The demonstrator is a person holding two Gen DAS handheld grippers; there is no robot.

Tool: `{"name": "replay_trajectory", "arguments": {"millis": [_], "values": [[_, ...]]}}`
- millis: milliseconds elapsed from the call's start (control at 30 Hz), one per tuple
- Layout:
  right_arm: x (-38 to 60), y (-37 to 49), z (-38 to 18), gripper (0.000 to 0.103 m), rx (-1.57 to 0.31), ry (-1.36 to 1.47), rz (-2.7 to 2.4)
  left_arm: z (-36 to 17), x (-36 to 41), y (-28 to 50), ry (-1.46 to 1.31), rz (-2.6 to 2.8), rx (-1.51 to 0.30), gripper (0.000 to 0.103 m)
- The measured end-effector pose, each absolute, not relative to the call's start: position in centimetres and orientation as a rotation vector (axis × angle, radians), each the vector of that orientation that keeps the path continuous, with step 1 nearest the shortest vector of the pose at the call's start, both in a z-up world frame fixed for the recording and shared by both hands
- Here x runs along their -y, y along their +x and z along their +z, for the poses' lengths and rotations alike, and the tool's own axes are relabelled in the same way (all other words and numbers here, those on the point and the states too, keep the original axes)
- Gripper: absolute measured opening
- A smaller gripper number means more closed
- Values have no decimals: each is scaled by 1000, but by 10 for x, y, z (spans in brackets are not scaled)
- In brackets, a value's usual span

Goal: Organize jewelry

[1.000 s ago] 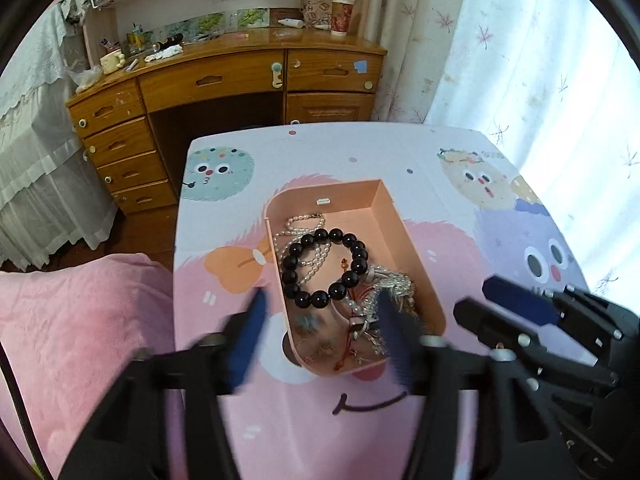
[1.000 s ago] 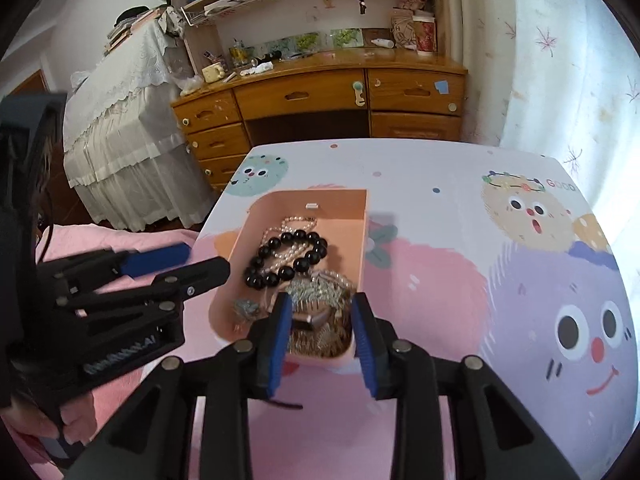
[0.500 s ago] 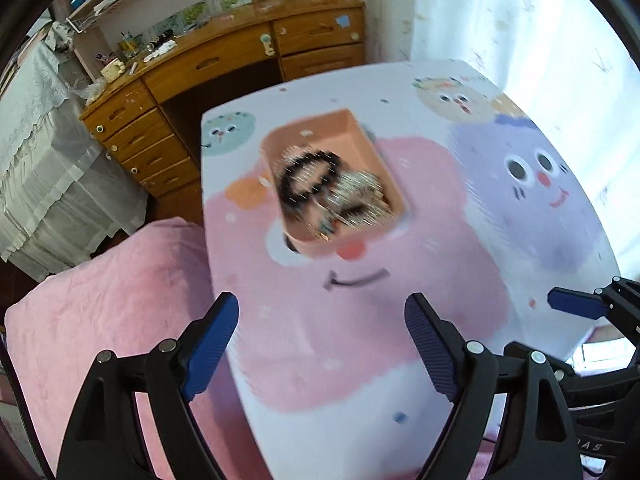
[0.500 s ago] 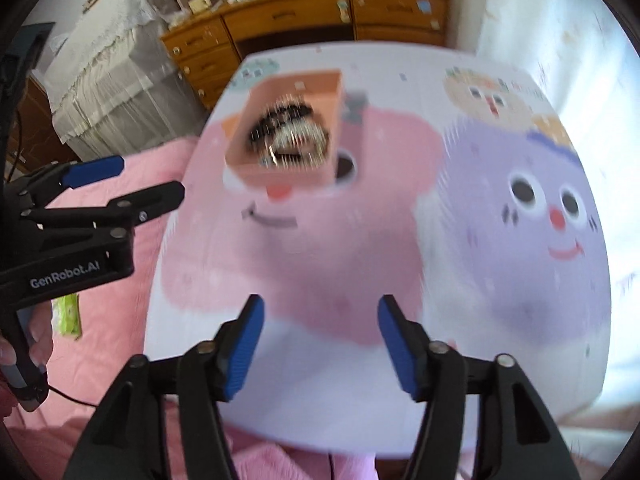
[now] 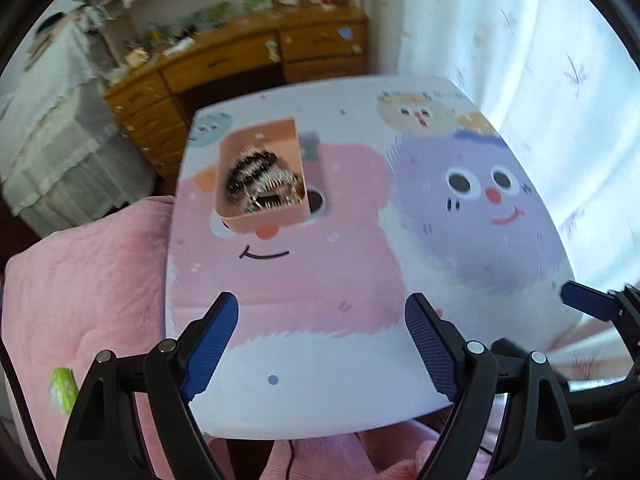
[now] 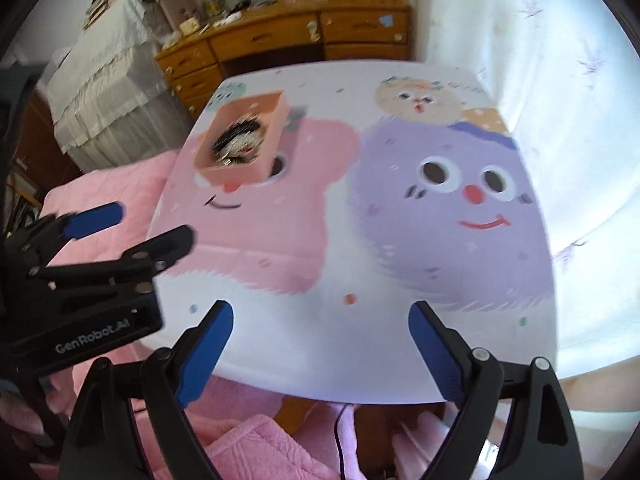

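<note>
A peach tray (image 5: 288, 216) stands at the far left of the cartoon-print table (image 5: 320, 280), also in the right wrist view (image 6: 276, 116). It holds a black bead bracelet (image 5: 248, 166), pearls and silvery chains in a blurred heap (image 6: 238, 144). My left gripper (image 5: 322, 344) is open and empty, high above the table's near edge. My right gripper (image 6: 320, 344) is open and empty, also over the near edge. The left gripper shows at the left of the right wrist view (image 6: 124, 232); the right gripper's finger shows at the right of the left wrist view (image 5: 588, 306).
A pink quilt (image 5: 80, 280) lies left of and below the table. A wooden desk (image 5: 240, 60) with drawers stands behind it, a white-covered bed (image 6: 108, 92) at the far left, a white curtain (image 5: 520, 40) on the right.
Both grippers have pulled back and up from the tray to the table's near edge. The right gripper's jaws, narrow over the tray, have opened wide. The jewelry stays in the tray.
</note>
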State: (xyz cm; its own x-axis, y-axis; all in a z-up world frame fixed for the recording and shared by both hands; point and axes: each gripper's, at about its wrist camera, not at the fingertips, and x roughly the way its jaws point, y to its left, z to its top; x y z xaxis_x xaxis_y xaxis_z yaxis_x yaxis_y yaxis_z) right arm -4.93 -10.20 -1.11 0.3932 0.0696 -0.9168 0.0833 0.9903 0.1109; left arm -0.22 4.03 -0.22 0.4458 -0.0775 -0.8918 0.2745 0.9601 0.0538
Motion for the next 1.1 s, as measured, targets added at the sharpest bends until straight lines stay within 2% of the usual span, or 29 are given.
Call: {"name": "replay_trajectory", "arguments": {"millis": [167, 300, 400, 567, 633, 833, 1100], "values": [[129, -56, -3, 90, -1160, 206, -47, 8, -38, -12, 95, -158, -1077, 89], [132, -66, 2, 91, -1136, 183, -49, 6, -37, -21, 77, -122, -1079, 95], [131, -70, 7, 91, -1111, 169, -13, 4, -38, -24, 77, -99, -1089, 95], [129, -71, 12, 99, -1077, 145, 7, 4, -44, -29, 67, -57, -1085, 97], [128, -71, 13, 99, -1071, 146, 10, 5, -46, -30, 69, -51, -1083, 102], [120, -66, 17, 103, -1049, 135, 31, 11, -54, -31, 66, -39, -1057, 102], [108, -63, 23, 103, -1011, 92, 42, 13, -60, -29, 72, -42, -1055, 102]]}}
